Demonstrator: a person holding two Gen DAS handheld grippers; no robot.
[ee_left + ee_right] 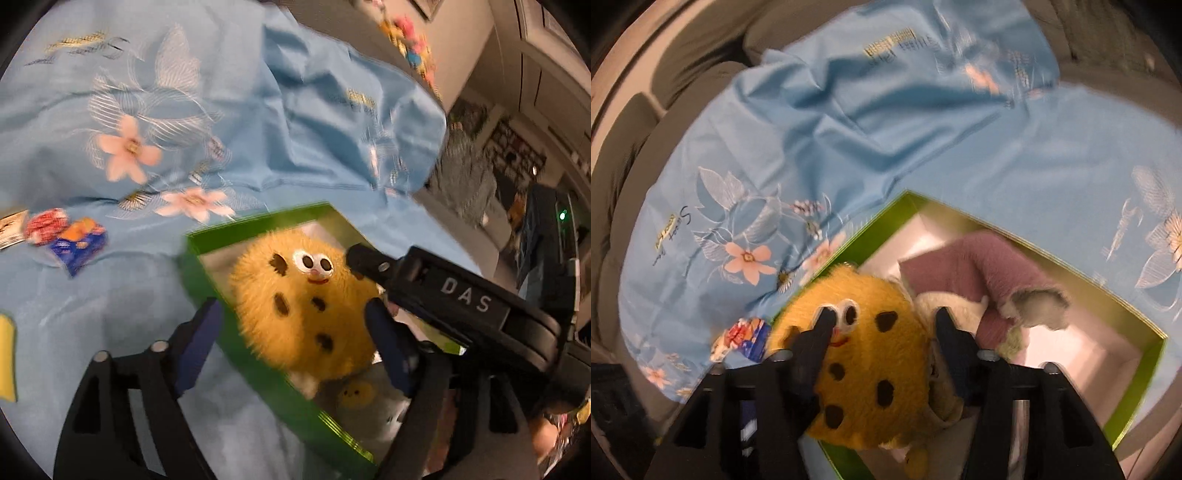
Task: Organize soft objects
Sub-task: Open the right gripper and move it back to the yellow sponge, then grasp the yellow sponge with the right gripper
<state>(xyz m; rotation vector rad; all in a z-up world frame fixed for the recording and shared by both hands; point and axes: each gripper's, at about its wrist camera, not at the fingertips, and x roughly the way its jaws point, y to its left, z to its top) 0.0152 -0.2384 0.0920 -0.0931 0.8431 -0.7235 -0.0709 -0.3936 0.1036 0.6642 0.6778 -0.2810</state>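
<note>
From the left wrist view, the left gripper (293,317) hangs over a green box (207,280) that sits on a blue flowered cloth (184,110). Its blue-padded fingers (199,339) stand apart, released, one outside the box's near wall and the other beside the far flank of a fuzzy yellow toy (295,306) with dark spots and googly eyes; whether that finger touches the fur is hard to tell. The toy fills the space between the fingers, lying in the box. The right gripper (364,264), black and marked "DAS", reaches in from the right with its tip against the toy near its face. A small white toy with a yellow face (356,395) lies lower in the box, and some small bright packets (70,240) rest on the cloth well off to the left. From the right wrist view, the right gripper (884,321) straddles the same yellow toy (864,369), its left finger pressed on the face by the eyes and its right finger at the toy's other side, so it seems to be grasping it, though blur leaves this uncertain. The toy sits at the near corner of the green box (1137,387). Beyond it in the box lies a folded mauve cloth (979,269) over something cream and fluffy. A red-and-blue packet (746,338) lies on the blue cloth (886,110) just outside the box.
</note>
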